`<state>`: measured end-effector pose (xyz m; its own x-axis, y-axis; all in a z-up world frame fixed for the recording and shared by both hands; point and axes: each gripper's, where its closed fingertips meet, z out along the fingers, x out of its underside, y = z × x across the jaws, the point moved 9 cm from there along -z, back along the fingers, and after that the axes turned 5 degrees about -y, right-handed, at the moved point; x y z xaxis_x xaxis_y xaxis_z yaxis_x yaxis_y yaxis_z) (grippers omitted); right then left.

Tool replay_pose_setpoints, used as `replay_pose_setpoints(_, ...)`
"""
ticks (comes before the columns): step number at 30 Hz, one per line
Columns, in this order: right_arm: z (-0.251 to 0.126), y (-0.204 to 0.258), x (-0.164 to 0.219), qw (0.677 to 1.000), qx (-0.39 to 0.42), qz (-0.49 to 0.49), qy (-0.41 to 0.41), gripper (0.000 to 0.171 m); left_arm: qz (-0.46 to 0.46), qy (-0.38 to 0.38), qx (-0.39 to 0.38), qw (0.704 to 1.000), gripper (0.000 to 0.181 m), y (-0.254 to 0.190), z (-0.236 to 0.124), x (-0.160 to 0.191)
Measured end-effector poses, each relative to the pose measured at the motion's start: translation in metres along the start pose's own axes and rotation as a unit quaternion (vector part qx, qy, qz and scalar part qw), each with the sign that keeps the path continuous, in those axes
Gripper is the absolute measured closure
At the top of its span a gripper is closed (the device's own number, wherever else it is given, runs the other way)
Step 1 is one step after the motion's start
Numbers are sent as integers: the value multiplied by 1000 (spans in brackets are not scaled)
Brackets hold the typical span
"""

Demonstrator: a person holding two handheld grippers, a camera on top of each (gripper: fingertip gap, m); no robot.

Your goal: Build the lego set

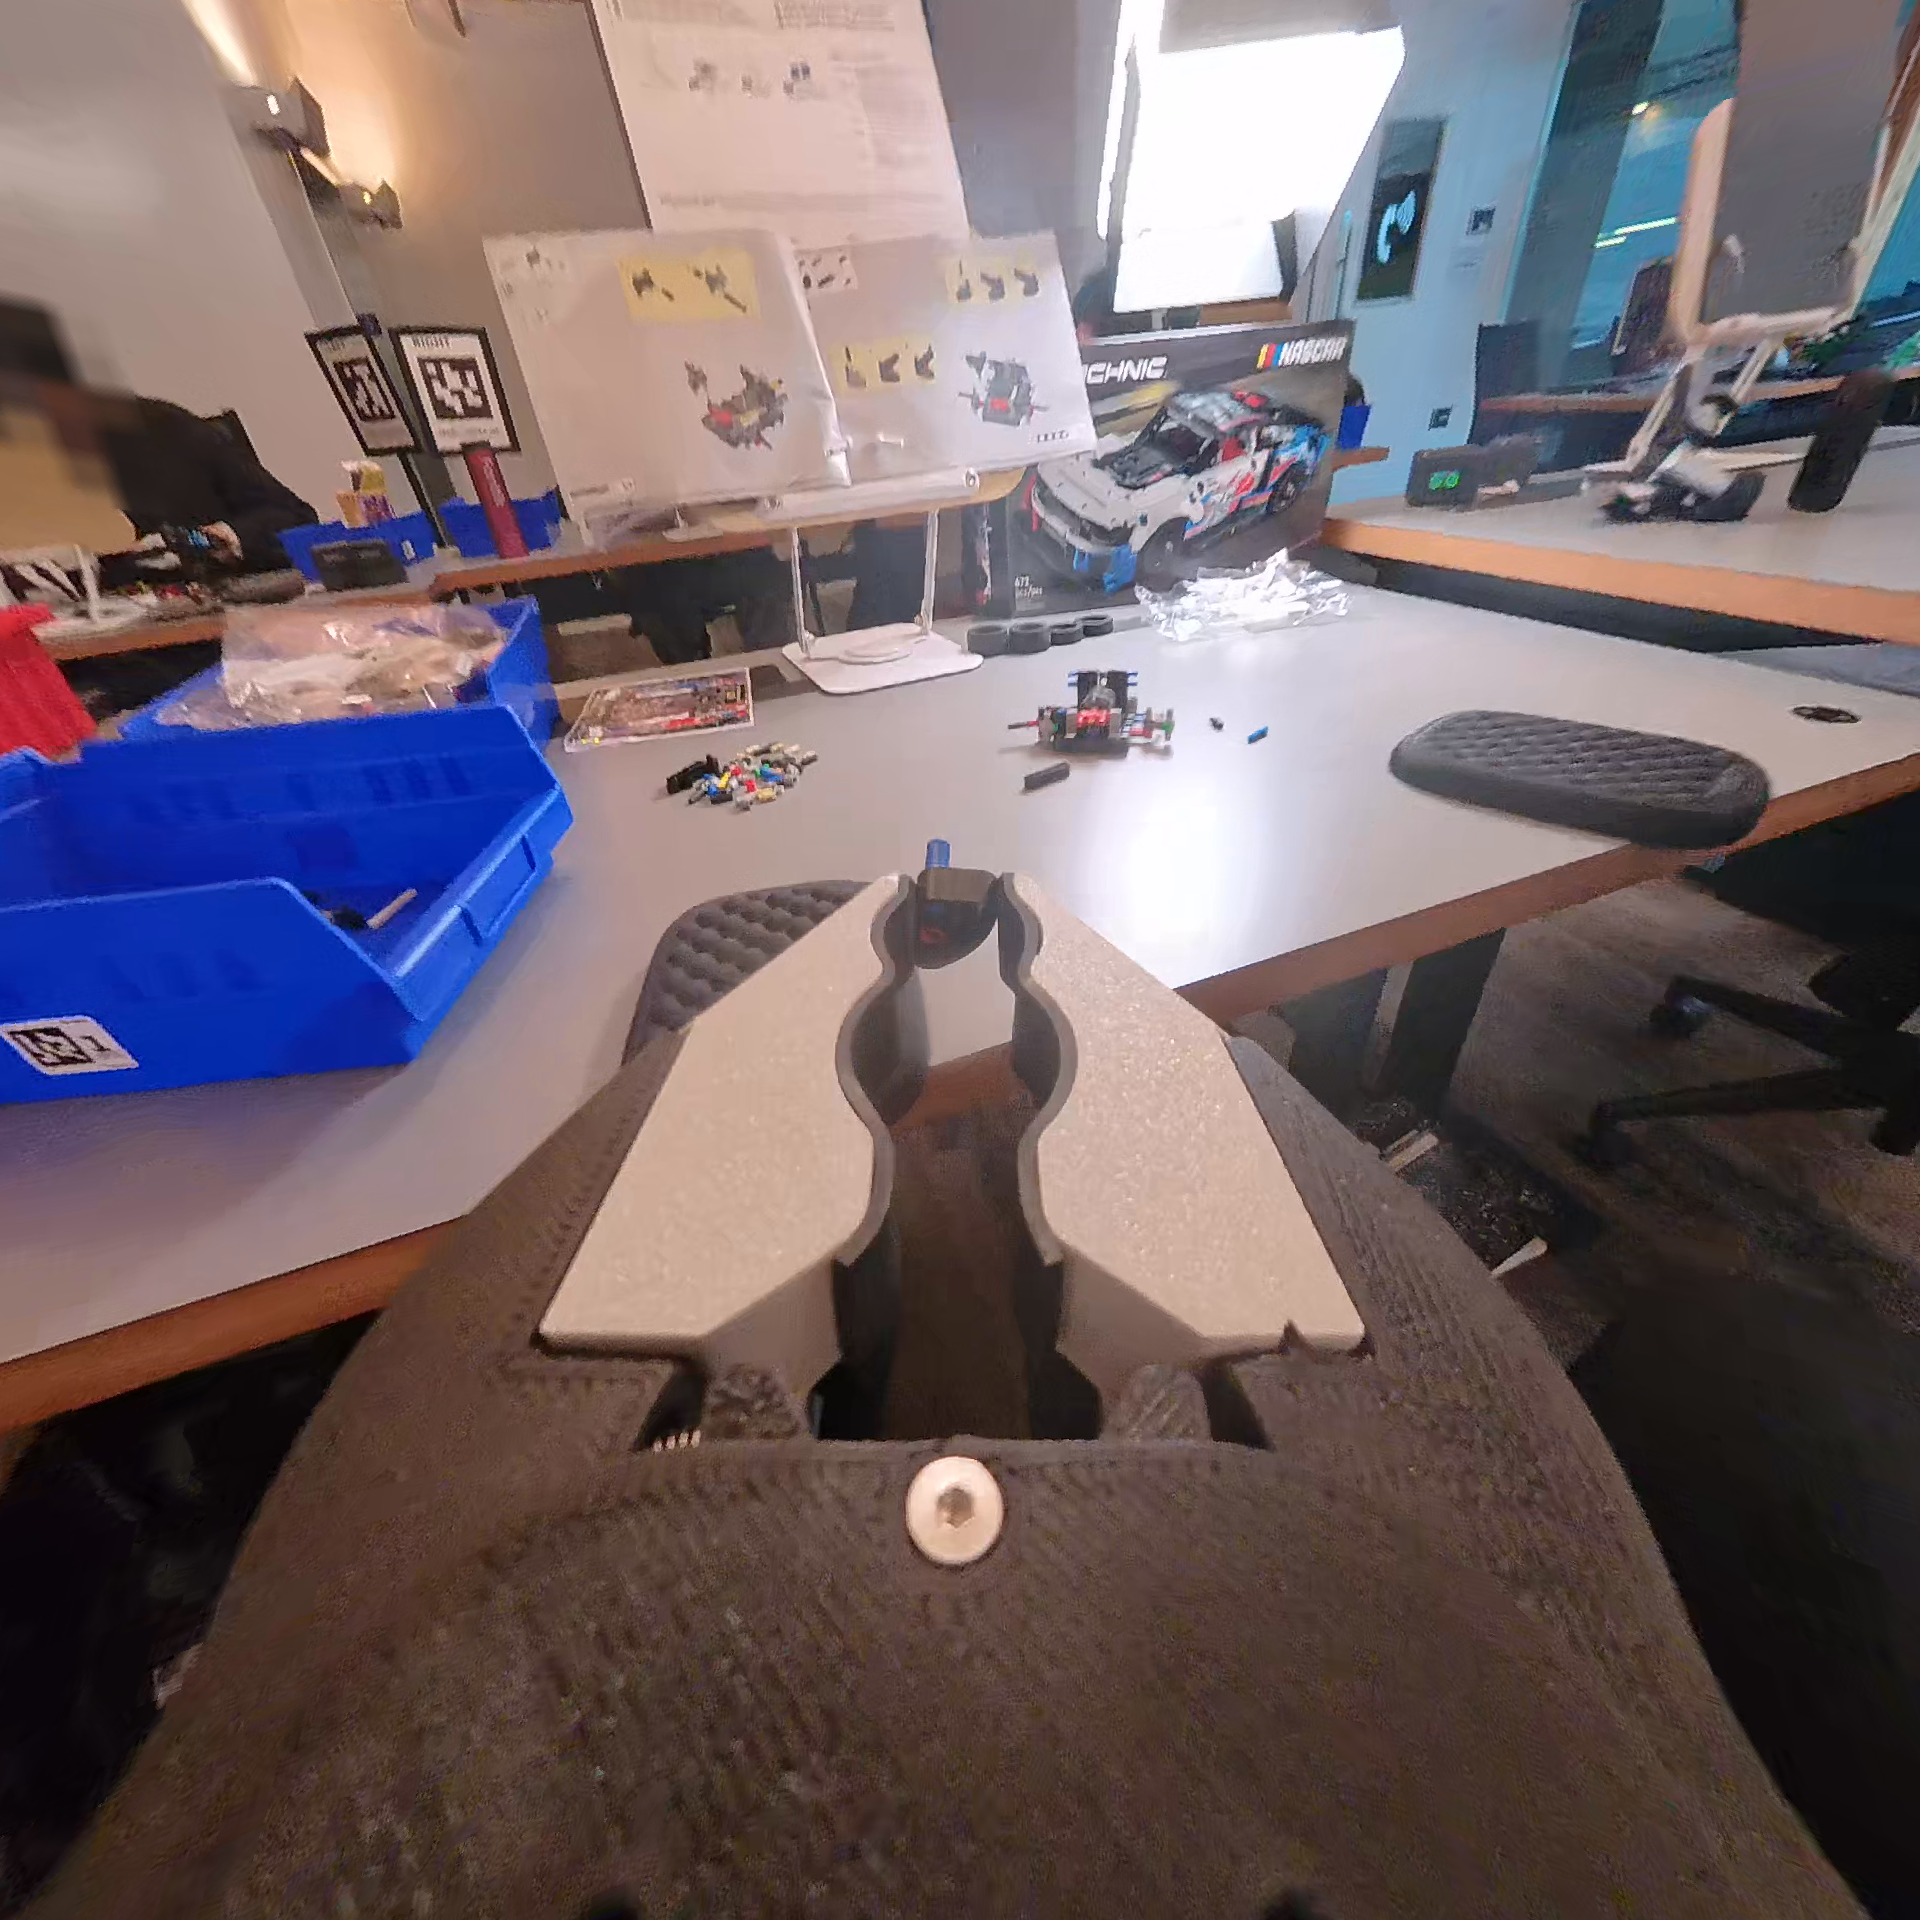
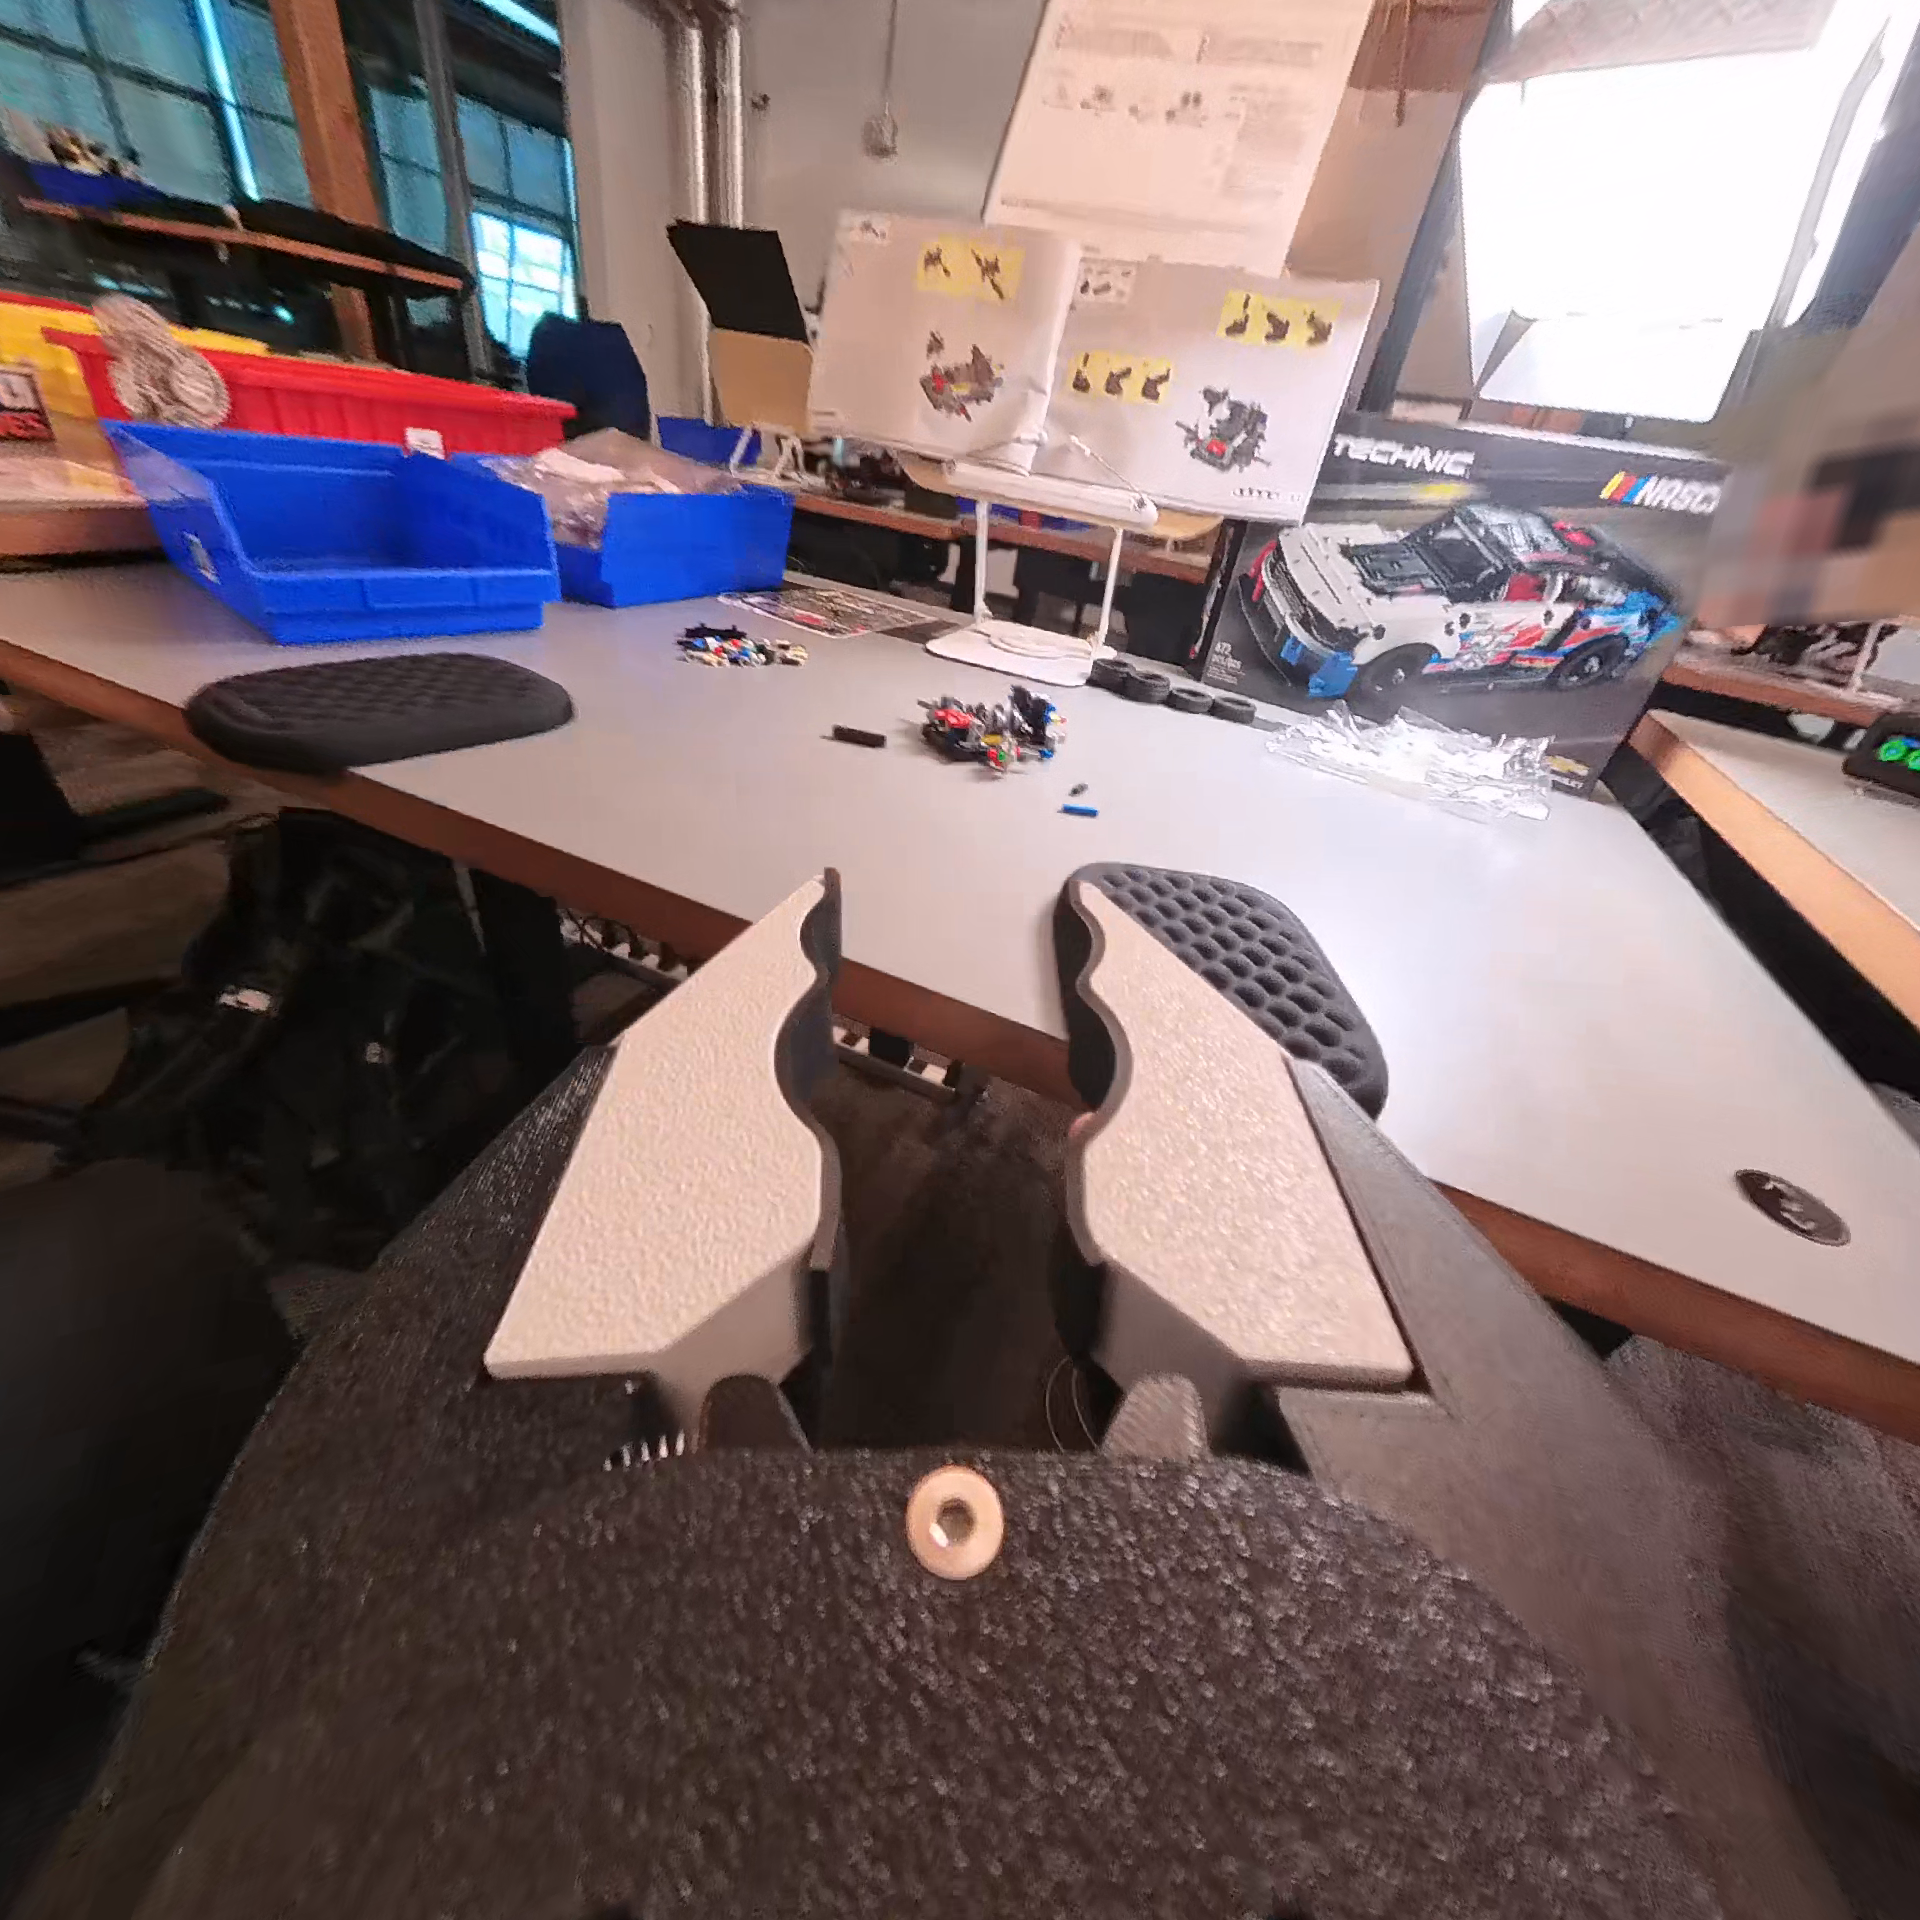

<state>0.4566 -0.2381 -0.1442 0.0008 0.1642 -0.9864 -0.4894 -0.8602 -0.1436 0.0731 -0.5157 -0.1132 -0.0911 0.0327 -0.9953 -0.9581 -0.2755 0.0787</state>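
Your left gripper point(image 1: 951, 885) is clamped on a small black piece point(image 1: 948, 914) with a blue pin; your right gripper point(image 2: 951, 894) stands apart above the counter point(image 2: 1507, 935) edge.

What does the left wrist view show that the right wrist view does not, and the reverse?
Only the left wrist view shows the left tongs shut on a small black piece. Only the right wrist view shows the open, empty right tongs and a red bin. Both show the partial model, the loose pieces, the tyres and the instruction booklet.
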Motion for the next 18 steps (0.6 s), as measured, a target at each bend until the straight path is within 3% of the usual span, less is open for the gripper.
replay_pose_setpoints(7,104,-26,34,999,-44,14,4,130,-32,11,56,998,168,21,85,54)
replay_pose_setpoints(13,208,-25,24,995,-100,-4,-4,129,-36,-4,103,994,168,38,177,50)
replay_pose_setpoints(18,250,-35,3,991,-118,-45,41,131,-41,56,172,983,168,36,214,38)
